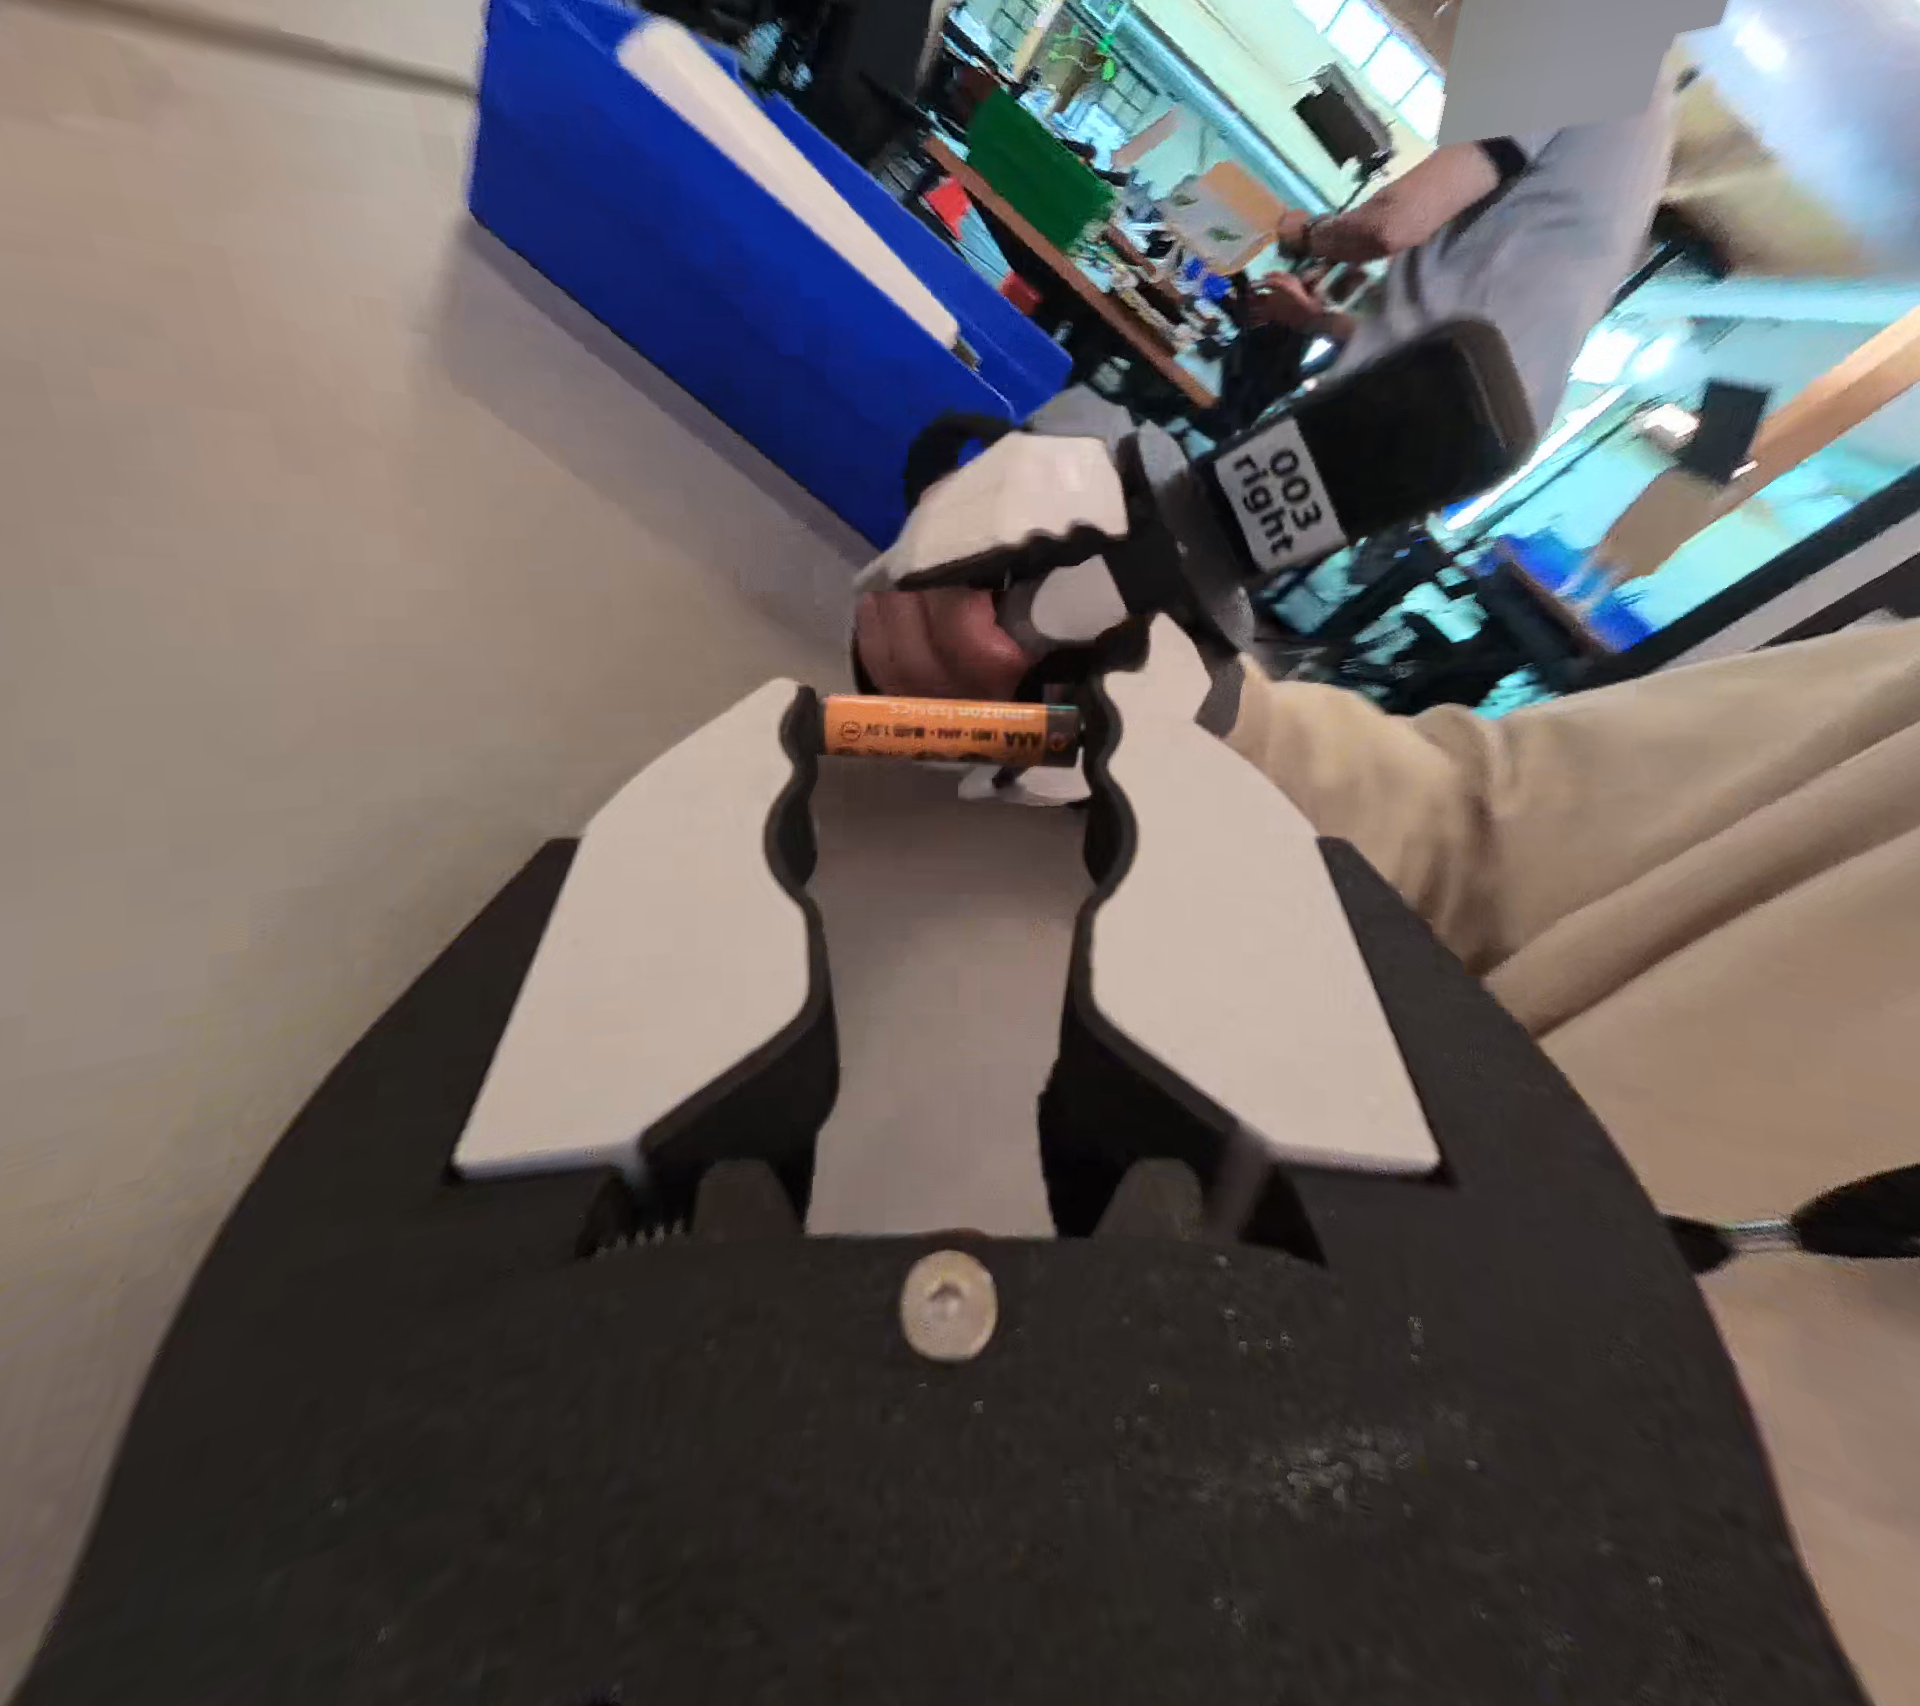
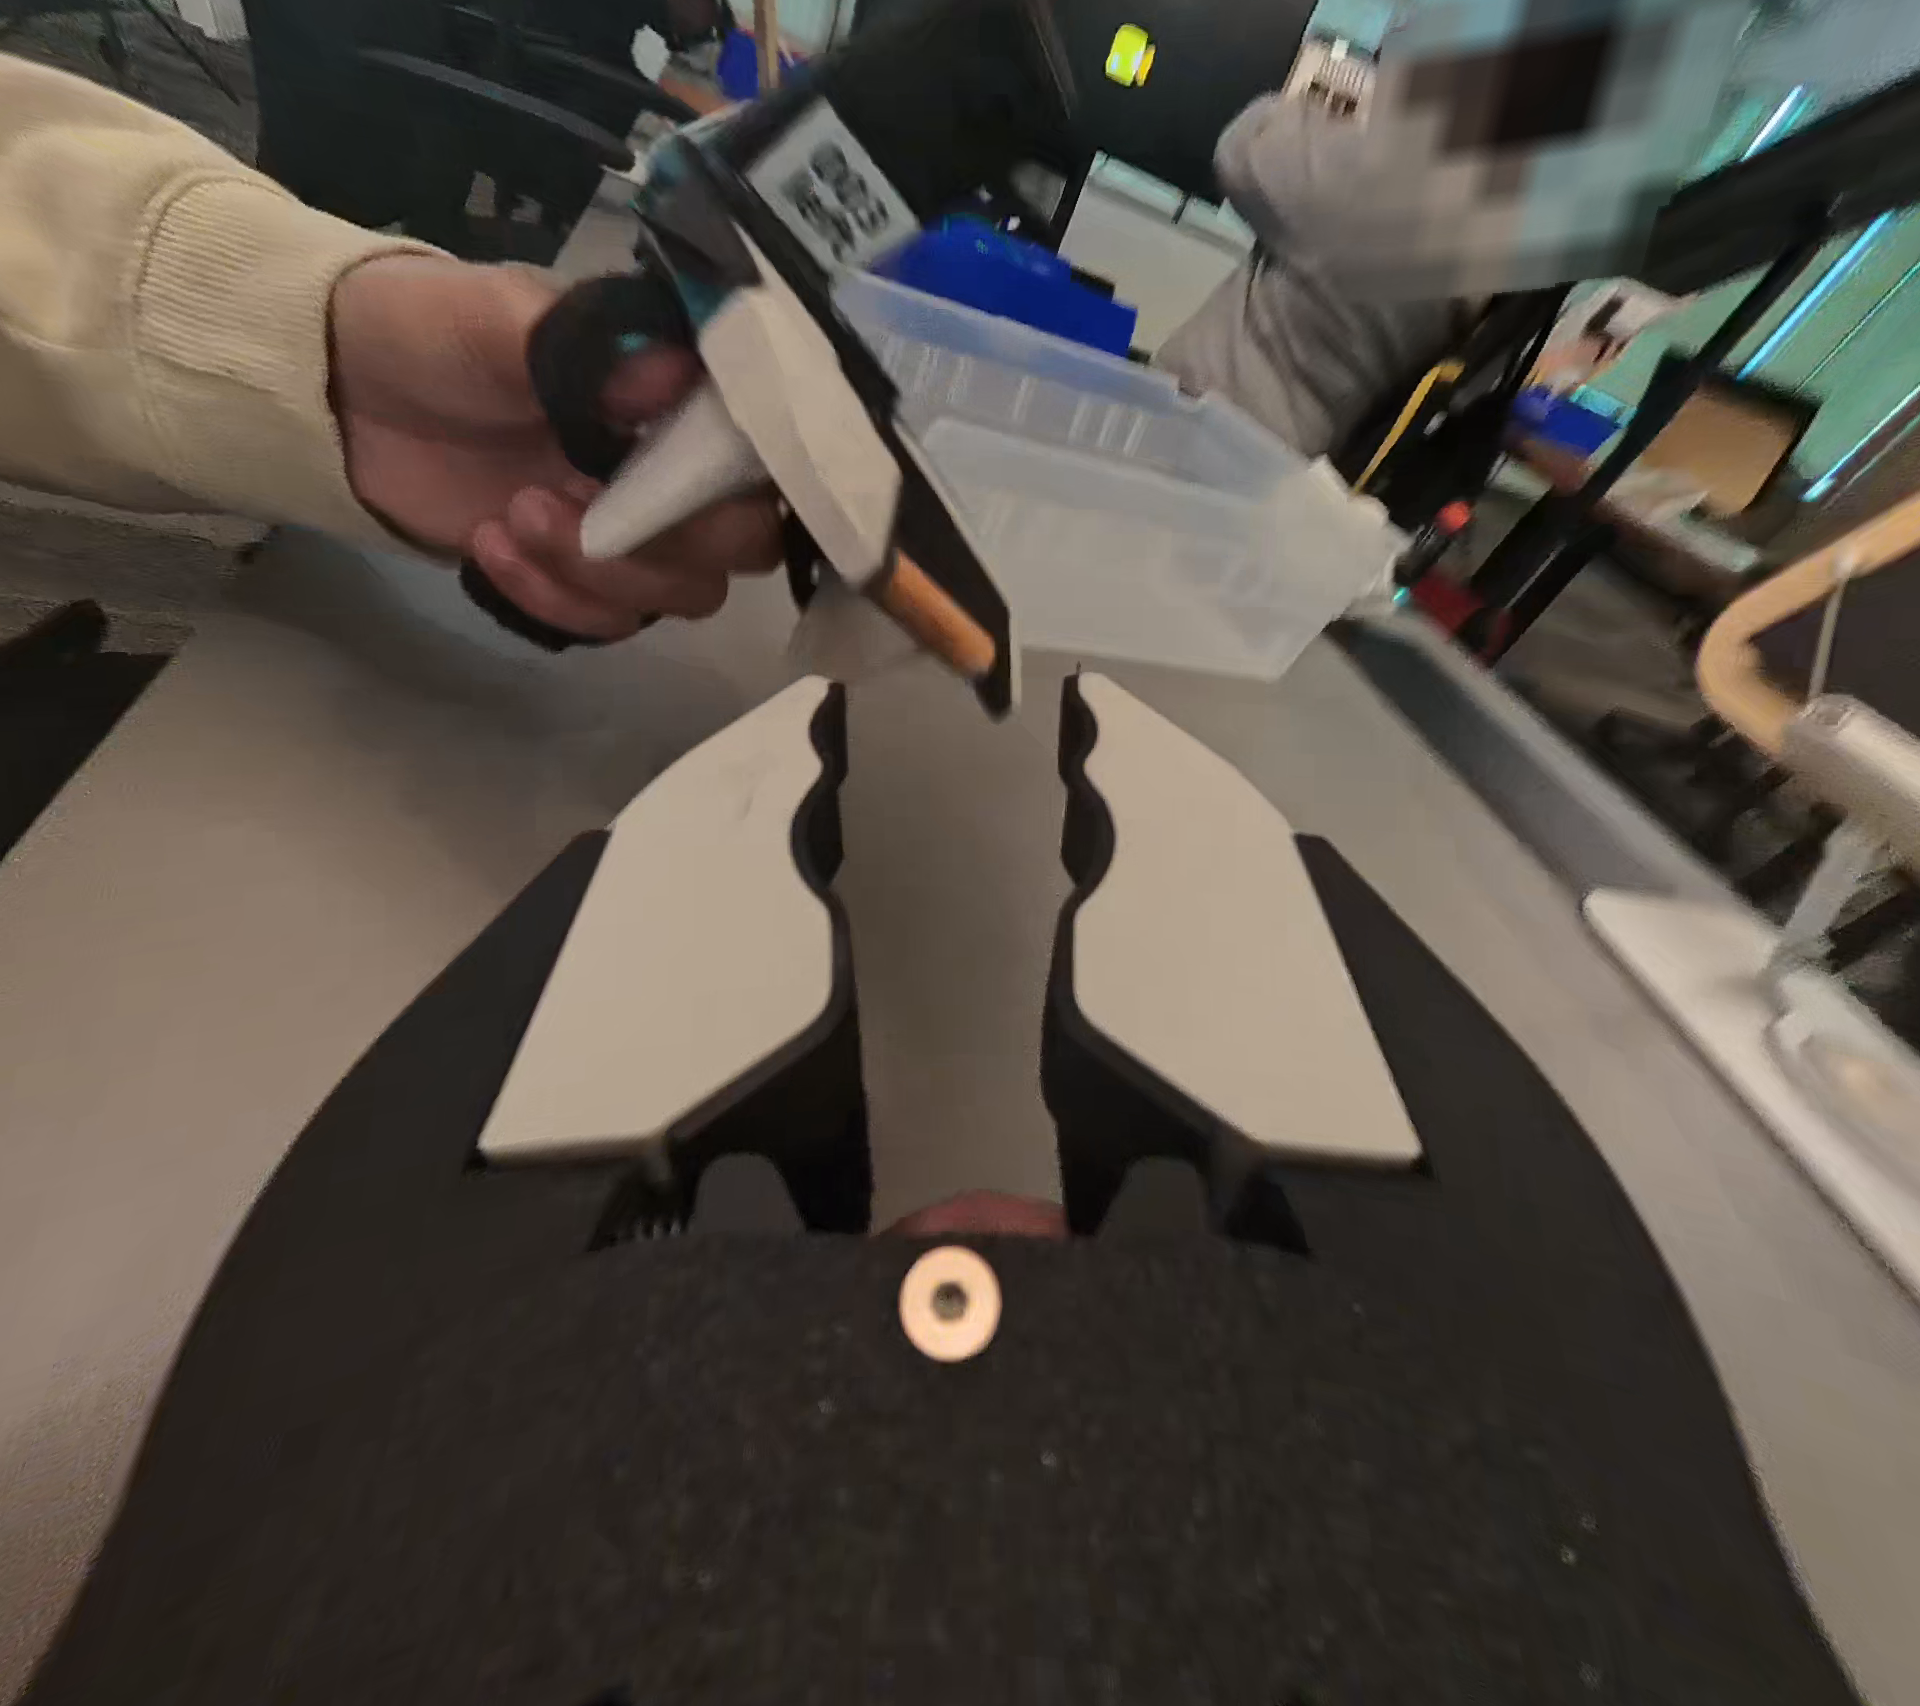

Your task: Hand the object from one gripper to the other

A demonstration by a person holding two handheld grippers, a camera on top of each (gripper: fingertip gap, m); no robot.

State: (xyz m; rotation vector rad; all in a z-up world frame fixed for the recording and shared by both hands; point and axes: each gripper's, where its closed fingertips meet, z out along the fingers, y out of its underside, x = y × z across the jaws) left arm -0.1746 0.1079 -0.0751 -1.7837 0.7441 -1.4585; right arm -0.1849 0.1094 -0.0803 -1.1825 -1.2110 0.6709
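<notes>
The left gripper (image 1: 945, 737) clamps a small orange-and-black cylindrical battery (image 1: 951, 729) end to end between its white-and-black fingertips, held crosswise above a pale grey tabletop (image 1: 260, 513). The right gripper (image 2: 951, 700), fingers parted and empty, points at it from close by, not touching. A blue plastic bin (image 1: 665, 254) sits on the table beyond; a clear plastic box (image 2: 1122, 513) lies behind the battery.

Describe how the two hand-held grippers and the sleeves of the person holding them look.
Each hand-held gripper, left and right, has a rough black body with a silver centre screw and two pale grey fingers with wavy black inner pads. The right one carries a white label with black lettering on its black handle. Both arms wear cream ribbed-cuff sleeves.
</notes>
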